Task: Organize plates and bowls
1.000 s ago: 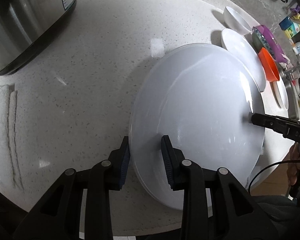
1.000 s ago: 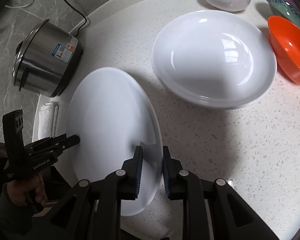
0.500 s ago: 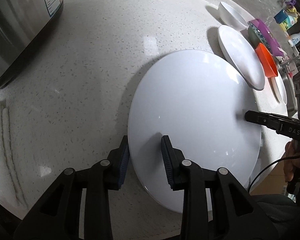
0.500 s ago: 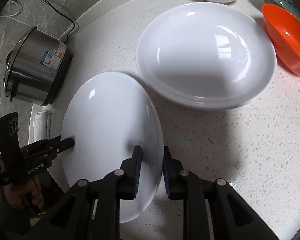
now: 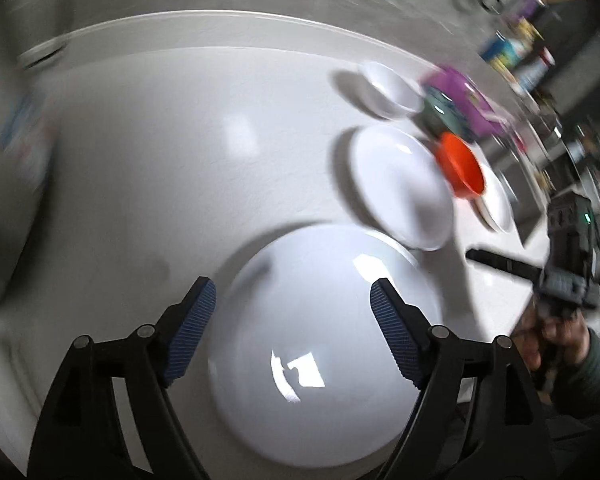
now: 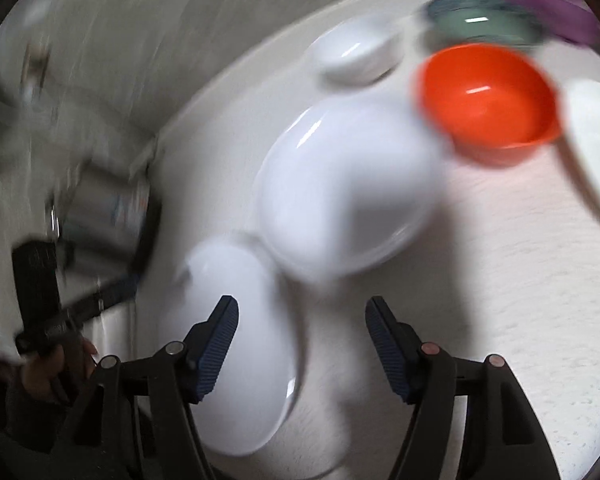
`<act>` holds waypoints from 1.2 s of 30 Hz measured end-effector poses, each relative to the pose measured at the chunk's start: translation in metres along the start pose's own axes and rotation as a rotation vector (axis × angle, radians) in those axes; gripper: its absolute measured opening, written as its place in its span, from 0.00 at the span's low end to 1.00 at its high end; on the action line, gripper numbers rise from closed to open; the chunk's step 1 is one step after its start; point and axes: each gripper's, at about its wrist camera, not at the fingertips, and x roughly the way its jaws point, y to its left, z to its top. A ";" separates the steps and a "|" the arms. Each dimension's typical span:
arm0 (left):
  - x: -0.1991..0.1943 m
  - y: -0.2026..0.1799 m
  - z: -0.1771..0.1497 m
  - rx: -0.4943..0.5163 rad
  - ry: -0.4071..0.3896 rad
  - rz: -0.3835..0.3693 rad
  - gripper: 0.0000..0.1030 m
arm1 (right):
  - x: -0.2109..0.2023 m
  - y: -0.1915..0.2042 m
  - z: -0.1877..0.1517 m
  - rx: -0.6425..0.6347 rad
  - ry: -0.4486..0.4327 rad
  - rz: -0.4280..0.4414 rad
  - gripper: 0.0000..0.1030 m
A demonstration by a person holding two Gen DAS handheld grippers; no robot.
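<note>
Both views are motion-blurred. The left claw (image 5: 292, 304) stands wide open, its jaws having just been opening, with nothing gripped; its blue ribbed pads (image 5: 192, 328) are clear of the large flat white plate (image 5: 320, 344), which lies on the pale speckled desk (image 5: 148, 168) directly below and between the fingers. The right claw (image 6: 302, 332) is likewise wide apart, its jaws having just been opening, and holds nothing; the same plate (image 6: 240, 360) lies under its left finger, the right finger over bare desk (image 6: 520, 300).

Ahead of the right claw, touching or just beside the flat plate's far edge, sits a wide shallow white dish (image 6: 348, 196). Beyond that are a round orange bowl (image 6: 488, 100), a small white bowl (image 6: 352, 56), a dark green bowl (image 6: 480, 20) and a purple container (image 6: 540, 0). A steel cooker pot (image 6: 108, 216) stands ahead and to the left of the right claw. A person's hand (image 5: 556, 332) grips the right claw's handle.
</note>
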 end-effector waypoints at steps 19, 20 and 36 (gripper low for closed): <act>0.138 -0.059 0.161 0.336 0.253 -0.094 0.67 | 0.014 -0.075 0.035 0.296 -0.105 0.048 0.62; 0.139 -0.058 0.161 0.335 0.259 -0.095 0.63 | 0.016 -0.075 0.035 0.294 -0.100 0.047 0.60; 0.164 -0.058 0.146 0.324 0.320 -0.119 0.29 | 0.032 -0.073 0.044 0.302 -0.031 -0.015 0.25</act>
